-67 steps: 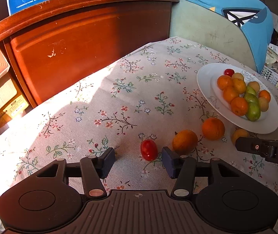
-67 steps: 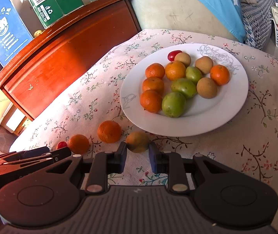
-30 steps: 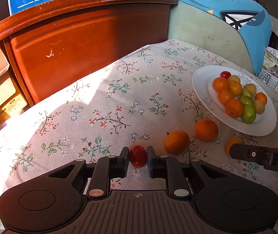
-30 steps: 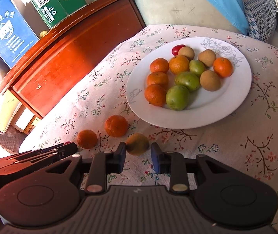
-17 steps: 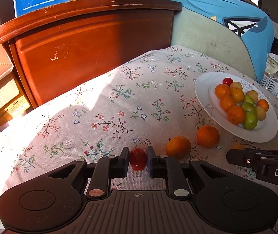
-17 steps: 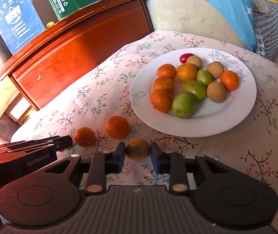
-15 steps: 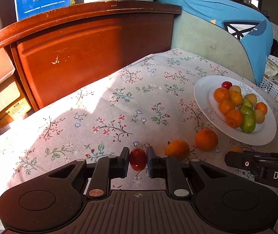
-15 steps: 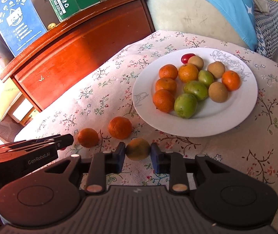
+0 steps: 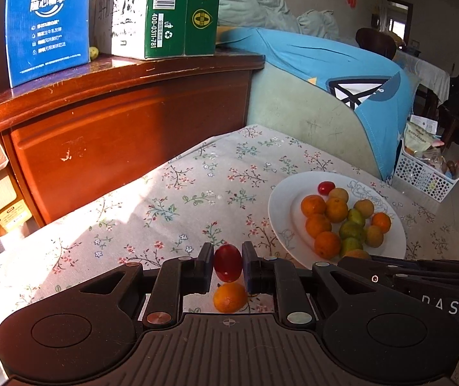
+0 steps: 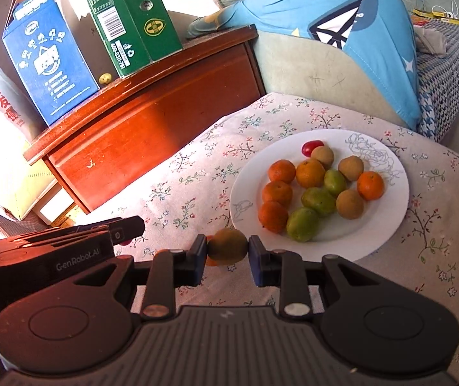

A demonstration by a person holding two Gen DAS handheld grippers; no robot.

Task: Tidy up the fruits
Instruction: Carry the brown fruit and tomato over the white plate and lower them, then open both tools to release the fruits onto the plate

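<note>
A small red cherry tomato [image 9: 227, 262], glossy and oval, is sitting pinched between the pads of the left hand-held gripper [image 9: 227, 265], its long axis standing upright, running from twelve to six o'clock. It is hanging above the floral tabletop [image 9: 171, 206], with an orange mandarin [image 9: 229, 296] lying on the cloth directly at six o'clock of it.

The right hand-held gripper [image 10: 227, 252] is clamping a round, dull brownish-green fruit [image 10: 227, 246]; this one is nearly spherical, slightly wider than tall, its long axis running from nine to three o'clock between the pads. It too is being held off the cloth, just short of the rim of the white plate [image 10: 393, 222], which is lying at about one o'clock of it.

The plate is carrying mandarins, green fruits, brownish fruits and another red tomato at its far edge. At eleven o'clock a reddish wooden cabinet [image 10: 152, 128] is bearing a blue carton [image 10: 49, 74] and a green carton [image 10: 133, 19].
</note>
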